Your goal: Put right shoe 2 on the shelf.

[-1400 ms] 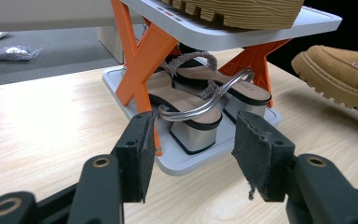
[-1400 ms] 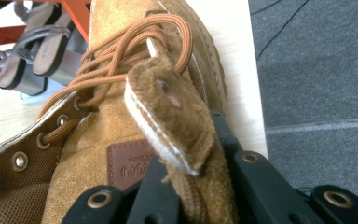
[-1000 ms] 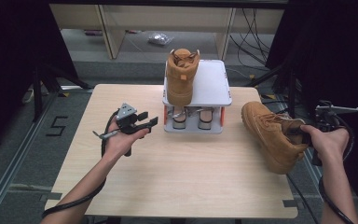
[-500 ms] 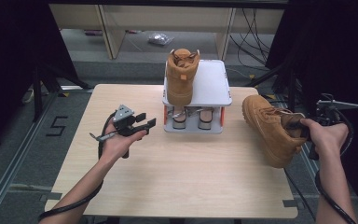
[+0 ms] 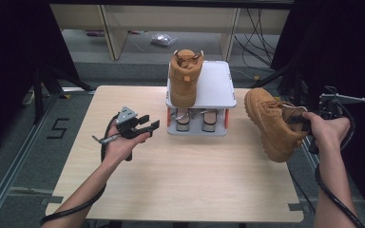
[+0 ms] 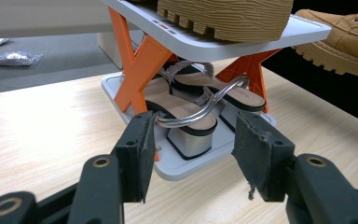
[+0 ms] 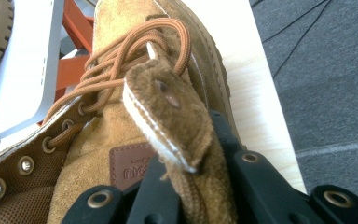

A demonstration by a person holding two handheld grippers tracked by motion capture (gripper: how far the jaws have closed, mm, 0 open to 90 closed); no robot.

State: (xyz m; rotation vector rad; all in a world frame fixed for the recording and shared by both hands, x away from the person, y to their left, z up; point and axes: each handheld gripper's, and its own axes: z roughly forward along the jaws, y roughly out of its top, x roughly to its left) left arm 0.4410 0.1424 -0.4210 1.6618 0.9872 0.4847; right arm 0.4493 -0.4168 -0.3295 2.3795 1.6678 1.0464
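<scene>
A tan suede boot [image 5: 271, 121] hangs tilted over the table's right edge, toe toward the rack. My right gripper [image 5: 298, 122] is shut on its collar flap [image 7: 168, 112], and in the right gripper view the jaws [image 7: 186, 163] pinch the suede next to the laces. A matching boot [image 5: 184, 78] stands on the top shelf of a white rack [image 5: 218, 88] with orange legs. A pair of sandals [image 5: 192, 118] lies on the lower shelf. My left gripper [image 5: 150, 121] is held above the table left of the rack, open and with nothing in it. The left gripper view looks between its jaws [image 6: 193, 140] at the sandals [image 6: 186, 121].
The wooden table [image 5: 180, 180] has bare room in front of the rack and on the left. Behind it the floor holds shelf legs, a plastic bag [image 5: 163, 39] and cables [image 5: 256, 28]. A dark curtain stands on each side.
My right hand has lifted the held boot up off the table and a little toward the rack. The left gripper has not moved.
</scene>
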